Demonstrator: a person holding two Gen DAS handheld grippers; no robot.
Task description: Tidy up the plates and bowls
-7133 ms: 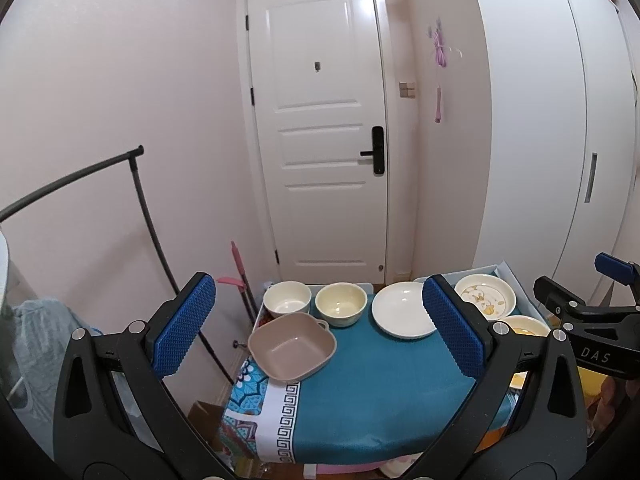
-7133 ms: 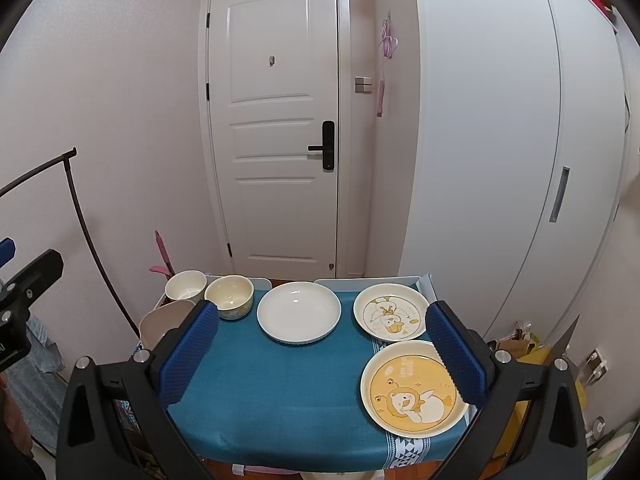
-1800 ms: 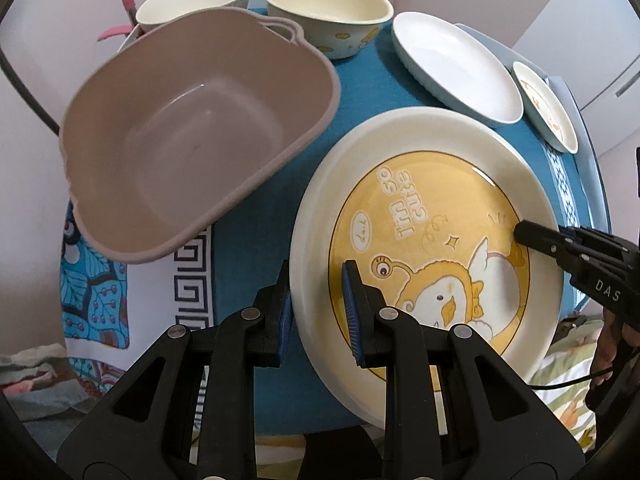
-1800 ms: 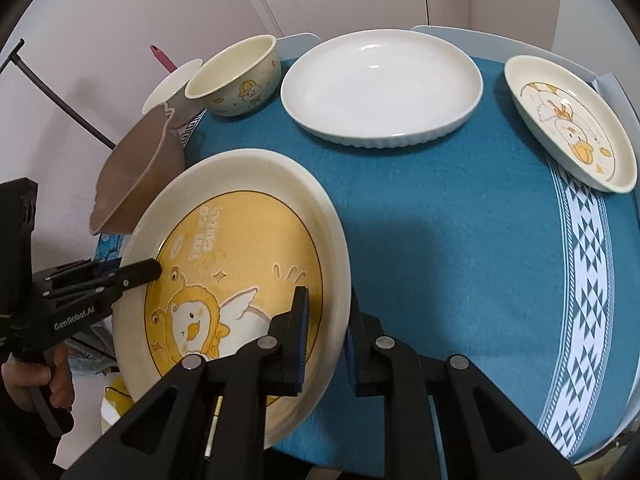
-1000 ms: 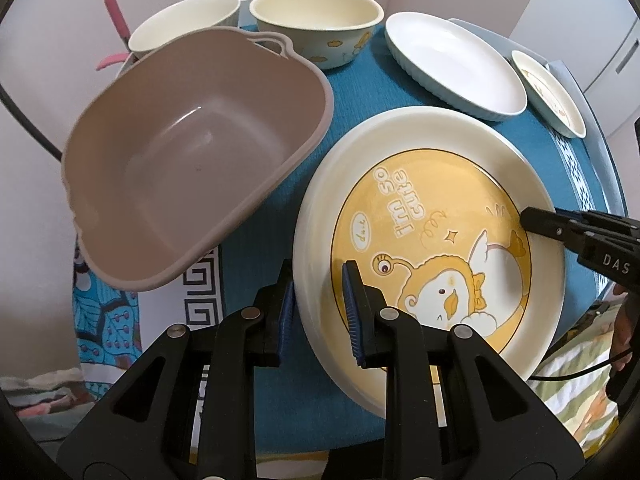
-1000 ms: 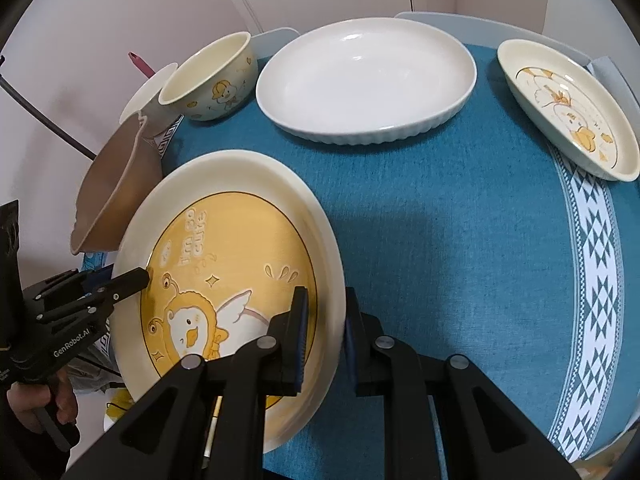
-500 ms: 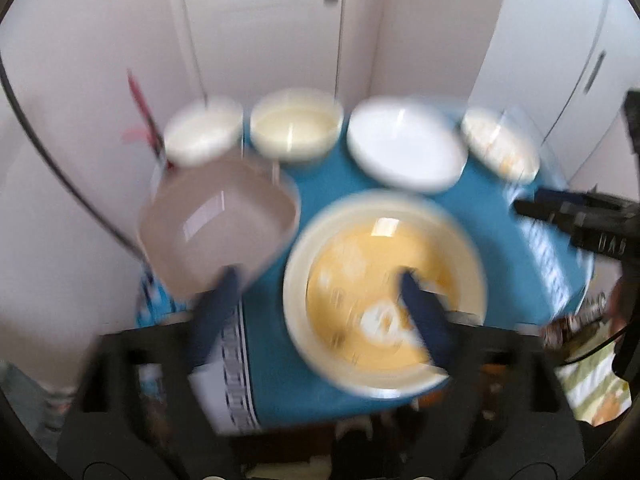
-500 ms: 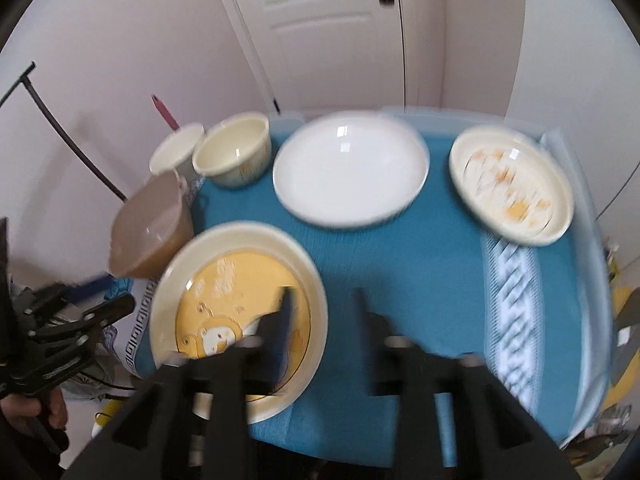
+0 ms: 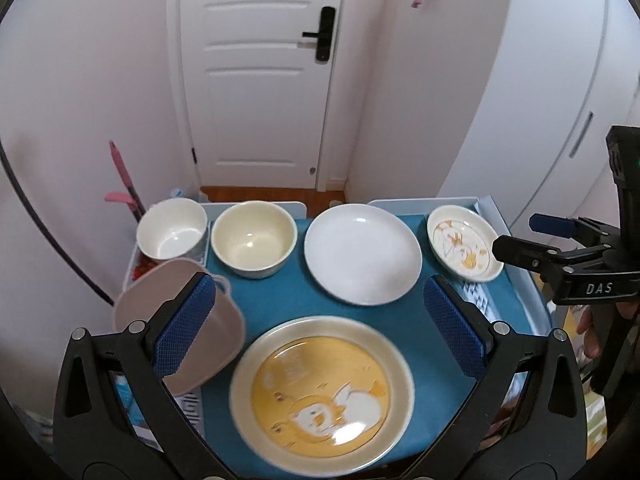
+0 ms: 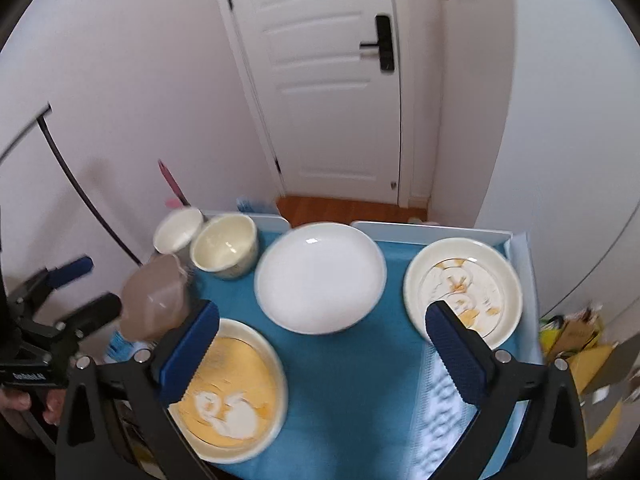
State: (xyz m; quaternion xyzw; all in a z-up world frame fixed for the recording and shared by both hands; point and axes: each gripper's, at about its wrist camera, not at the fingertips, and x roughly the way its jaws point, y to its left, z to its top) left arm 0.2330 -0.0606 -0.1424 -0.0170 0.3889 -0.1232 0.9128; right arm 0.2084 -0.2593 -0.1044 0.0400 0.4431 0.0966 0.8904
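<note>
Where it lies flat at the near edge of the table, the large yellow plate shows a cream rim round a yellow centre with a cartoon bird, blurred here. Behind it stand the white plate, the cream bowl, the white cup and, far right, the small duck plate; a taupe basin sits left. A second ago both grippers clamped the yellow plate's rim, tilted; now the left gripper and right gripper are spread wide, released and raised above it.
</note>
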